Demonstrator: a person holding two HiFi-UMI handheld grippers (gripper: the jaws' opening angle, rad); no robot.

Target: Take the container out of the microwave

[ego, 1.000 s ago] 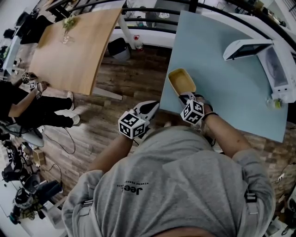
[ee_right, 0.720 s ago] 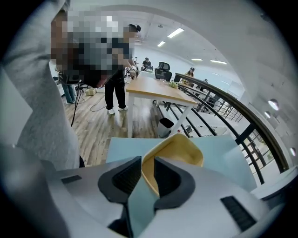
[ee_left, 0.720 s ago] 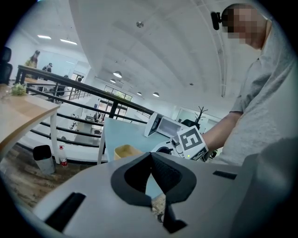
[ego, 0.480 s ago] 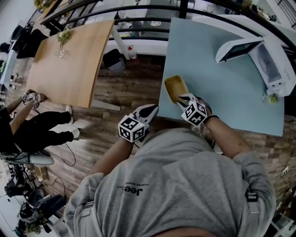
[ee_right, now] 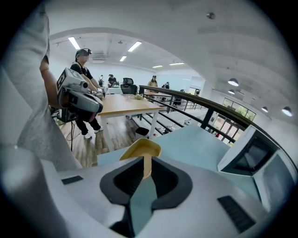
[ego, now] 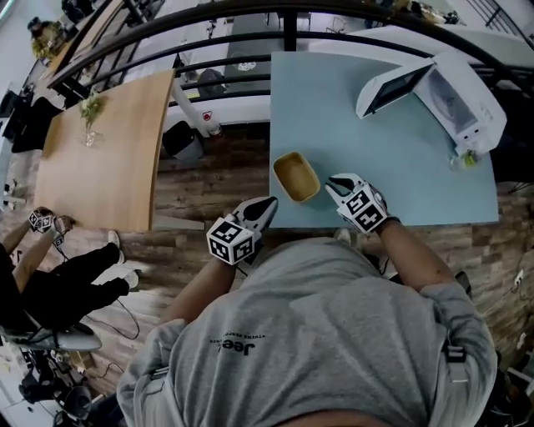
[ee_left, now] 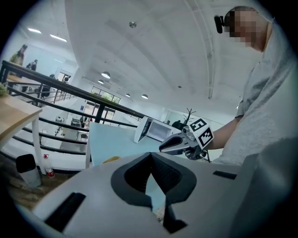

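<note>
The yellow container (ego: pixel 295 177) rests on the light blue table (ego: pixel 367 142) near its front left corner. It also shows just beyond the jaws in the right gripper view (ee_right: pixel 142 149). My right gripper (ego: pixel 333 183) sits just right of the container, apart from it, jaws slightly open with nothing between them (ee_right: pixel 145 163). My left gripper (ego: pixel 265 205) hangs off the table's front edge over the floor, jaws shut and empty (ee_left: pixel 151 155). The white microwave (ego: pixel 455 100) stands at the far right with its door (ego: pixel 390 87) swung open.
A wooden table (ego: pixel 100 150) stands to the left across a strip of wood floor. A black railing (ego: pixel 250 17) runs behind both tables. Another person (ego: pixel 58 283) with grippers sits at the far left. A small green thing (ego: pixel 465 158) lies by the microwave.
My right gripper was shut on the container's near end. It has now let go and drawn back, and the container rests on the table. My left gripper stayed put.
</note>
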